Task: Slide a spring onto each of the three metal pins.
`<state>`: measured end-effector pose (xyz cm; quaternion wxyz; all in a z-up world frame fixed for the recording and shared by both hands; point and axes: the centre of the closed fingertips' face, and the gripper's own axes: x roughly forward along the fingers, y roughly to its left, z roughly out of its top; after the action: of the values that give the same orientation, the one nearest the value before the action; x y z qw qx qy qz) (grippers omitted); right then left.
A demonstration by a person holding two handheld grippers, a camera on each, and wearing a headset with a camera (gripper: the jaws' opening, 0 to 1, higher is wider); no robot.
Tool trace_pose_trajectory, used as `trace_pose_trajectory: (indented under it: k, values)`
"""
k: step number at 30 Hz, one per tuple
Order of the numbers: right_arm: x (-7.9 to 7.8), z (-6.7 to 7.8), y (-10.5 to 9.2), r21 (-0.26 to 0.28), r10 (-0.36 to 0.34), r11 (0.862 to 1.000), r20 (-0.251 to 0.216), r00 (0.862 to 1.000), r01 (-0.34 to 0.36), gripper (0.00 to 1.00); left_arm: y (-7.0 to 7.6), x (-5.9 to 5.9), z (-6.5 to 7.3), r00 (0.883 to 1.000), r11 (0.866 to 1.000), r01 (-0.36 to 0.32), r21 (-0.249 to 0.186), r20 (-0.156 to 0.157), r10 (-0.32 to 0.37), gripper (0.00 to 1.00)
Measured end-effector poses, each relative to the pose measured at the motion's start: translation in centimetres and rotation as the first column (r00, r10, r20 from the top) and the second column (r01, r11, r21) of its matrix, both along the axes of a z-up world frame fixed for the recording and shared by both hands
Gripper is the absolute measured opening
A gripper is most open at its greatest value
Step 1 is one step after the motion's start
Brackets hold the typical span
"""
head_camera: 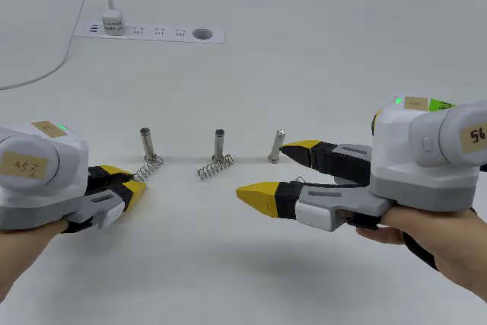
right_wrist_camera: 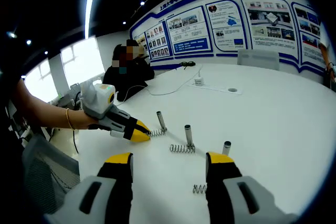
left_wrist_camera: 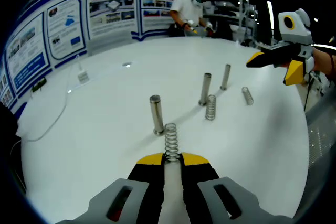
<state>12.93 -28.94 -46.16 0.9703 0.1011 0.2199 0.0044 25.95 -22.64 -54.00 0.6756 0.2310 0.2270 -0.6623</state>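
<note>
- White table (head_camera: 319, 51), with a power strip (head_camera: 156, 33) at the far side, a white plug in it.
- Right gripper (head_camera: 264, 170), held low and level in the right hand (head_camera: 437, 234), pointed inward at the row of pins; yellow-tipped jaws spread wide, gripping nothing.
- Left gripper (left_wrist_camera: 172, 159), held low in the left hand (head_camera: 23, 237), aimed at the left pin (head_camera: 146, 144); jaws closed on the near end of a spring (head_camera: 148, 167).
- Three metal pins standing in a row, well apart: left pin, middle pin (head_camera: 219, 144), right pin (head_camera: 276, 146), none with a spring on it.
- Held spring slanting from the jaws to the left pin's foot.
- Second spring (head_camera: 215, 167) lying flat at the middle pin's foot.
- Third spring (right_wrist_camera: 199, 188) lying flat near the right pin, between the open jaws.
</note>
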Motion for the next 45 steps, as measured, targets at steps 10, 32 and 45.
trace_pose_trajectory:
  k: [10,32,45]
  values:
    - [0.1,0.1,-0.1,0.020,-0.015,1.000,0.004,1.000,0.015,0.56,0.2,-0.5,0.0,1.000,1.000,0.012,0.000,0.010,-0.012,0.10]
    - [2.1,2.5,1.2,0.078,0.002,0.997,0.062,0.998,-0.007,0.51,2.0,-2.8,5.8,0.999,0.987,0.015,-0.160,0.039,-0.009,0.10]
    - [3.7,4.0,3.6,0.196,0.004,0.980,0.107,0.994,-0.025,0.44,2.8,-3.9,8.9,0.996,0.957,-0.062,-0.284,-0.085,0.039,0.10]
